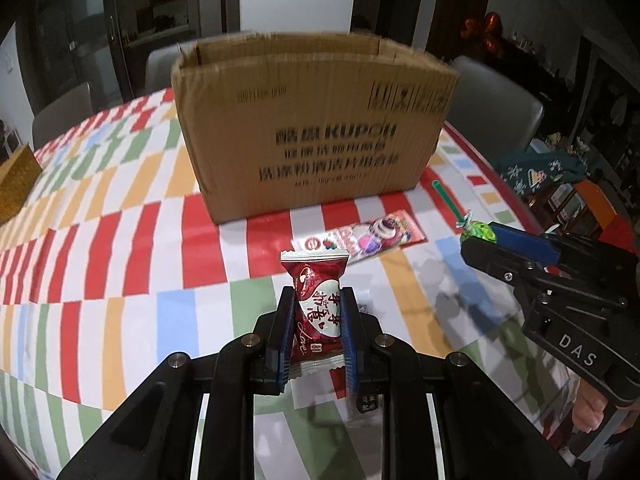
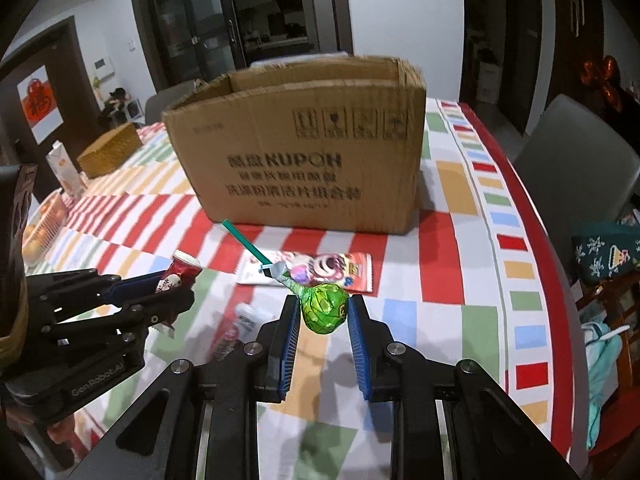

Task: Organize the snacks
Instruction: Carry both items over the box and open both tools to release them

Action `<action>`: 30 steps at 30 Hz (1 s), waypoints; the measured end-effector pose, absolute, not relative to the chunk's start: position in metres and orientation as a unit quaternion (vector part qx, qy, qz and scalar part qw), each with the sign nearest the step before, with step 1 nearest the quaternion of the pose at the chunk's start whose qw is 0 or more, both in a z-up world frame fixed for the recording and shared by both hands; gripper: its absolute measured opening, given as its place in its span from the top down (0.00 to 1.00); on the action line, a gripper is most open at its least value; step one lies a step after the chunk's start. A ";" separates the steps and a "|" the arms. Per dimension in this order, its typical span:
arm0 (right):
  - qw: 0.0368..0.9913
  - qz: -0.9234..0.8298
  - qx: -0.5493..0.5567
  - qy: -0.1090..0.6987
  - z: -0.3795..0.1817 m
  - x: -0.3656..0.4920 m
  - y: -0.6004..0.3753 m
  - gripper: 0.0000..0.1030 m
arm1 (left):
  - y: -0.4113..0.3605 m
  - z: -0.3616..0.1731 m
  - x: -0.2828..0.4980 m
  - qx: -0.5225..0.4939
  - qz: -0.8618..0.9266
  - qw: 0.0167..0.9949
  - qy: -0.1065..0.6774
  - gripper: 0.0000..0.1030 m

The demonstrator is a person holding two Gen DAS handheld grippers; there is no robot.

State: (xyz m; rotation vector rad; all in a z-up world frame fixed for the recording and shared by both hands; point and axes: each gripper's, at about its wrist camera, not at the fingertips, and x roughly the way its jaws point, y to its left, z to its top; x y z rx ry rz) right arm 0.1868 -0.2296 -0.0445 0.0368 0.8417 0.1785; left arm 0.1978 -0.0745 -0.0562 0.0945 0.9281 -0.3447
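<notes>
Snacks sit in both claws above the tabletop (image 1: 120, 240): the left claw (image 1: 316, 300) clenches a red candy packet (image 1: 318, 312), the right claw (image 2: 324, 308) grips a green lollipop (image 2: 324, 312). Ahead of both stands an open cardboard box (image 1: 312, 128); a flat pink snack packet (image 2: 320, 272) lies between.

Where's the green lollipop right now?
The lollipop is clamped in the right gripper, above the tablecloth, in front of the box.
</notes>
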 end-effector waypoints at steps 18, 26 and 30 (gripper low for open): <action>0.937 0.099 0.018 0.335 0.017 0.177 -0.221 0.75 | -0.074 0.011 0.189 0.051 -0.173 0.914 0.363 0.79; 0.947 0.099 0.015 0.305 0.042 0.187 -0.219 0.75 | -0.071 0.044 0.199 0.052 -0.165 0.931 0.322 0.79; 0.951 0.097 0.011 0.293 0.053 0.195 -0.218 0.75 | -0.071 0.058 0.206 0.055 -0.160 0.937 0.307 0.79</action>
